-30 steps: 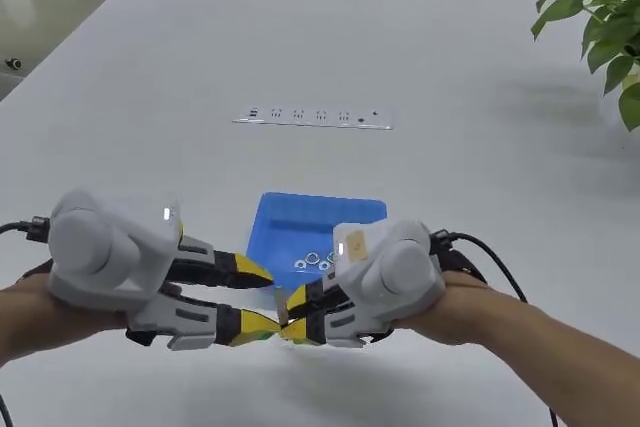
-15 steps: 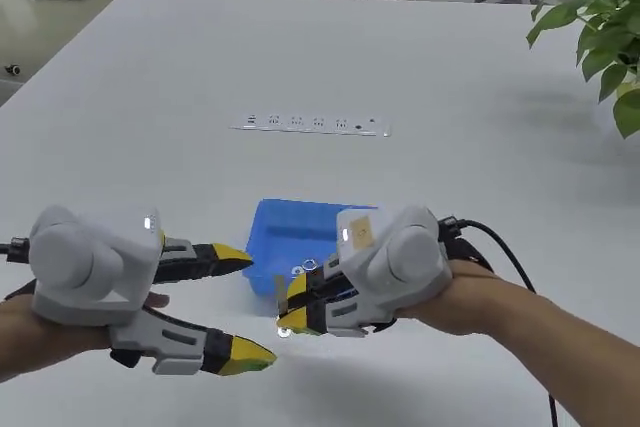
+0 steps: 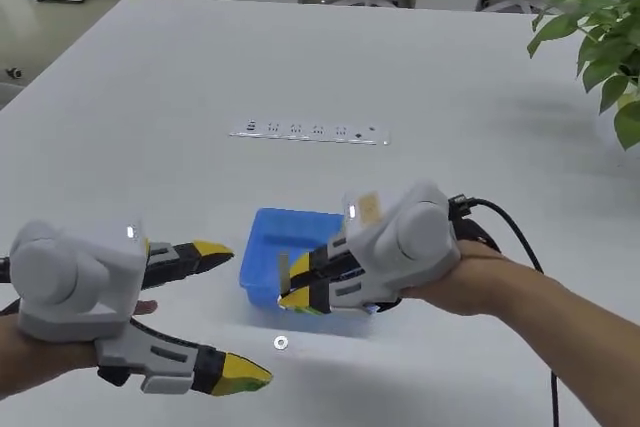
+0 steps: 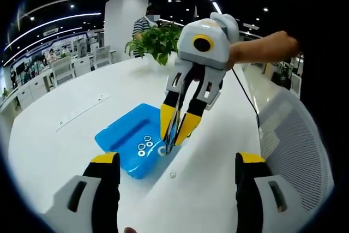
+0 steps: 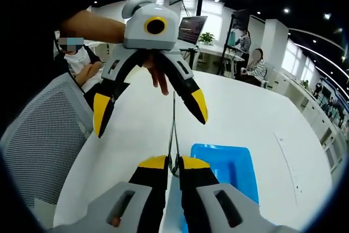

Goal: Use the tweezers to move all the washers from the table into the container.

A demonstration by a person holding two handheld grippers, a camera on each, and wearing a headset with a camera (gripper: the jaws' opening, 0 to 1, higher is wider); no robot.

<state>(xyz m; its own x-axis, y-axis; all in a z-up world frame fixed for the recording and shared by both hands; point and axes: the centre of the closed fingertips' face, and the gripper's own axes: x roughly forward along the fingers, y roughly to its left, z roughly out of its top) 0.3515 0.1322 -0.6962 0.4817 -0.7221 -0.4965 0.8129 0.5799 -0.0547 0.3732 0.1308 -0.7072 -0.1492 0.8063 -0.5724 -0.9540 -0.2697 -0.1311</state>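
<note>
The blue container [image 3: 262,247] sits on the white table between my grippers, with several washers [image 4: 145,145] inside it. One washer [image 3: 281,343] lies on the table just in front of the container, also seen in the left gripper view as a washer [image 4: 172,175]. My right gripper [image 3: 297,293] is shut on the tweezers [image 5: 173,124]. The tweezers [image 4: 168,140] point down at the container's near edge. My left gripper [image 3: 235,312] is wide open and holds nothing, to the left of the container. The left gripper [image 5: 150,110] faces my right gripper [image 5: 173,163].
A white power strip [image 3: 308,132] lies farther back on the table [image 3: 450,127]. A green plant [image 3: 600,37] stands at the right edge. Office chairs stand beyond the far edge. A cable [image 3: 510,257] trails from the right gripper.
The grippers were together at the container's front. The left gripper has drawn away to the left and opened wide. The right gripper, with the tweezers, has risen over the container's near edge.
</note>
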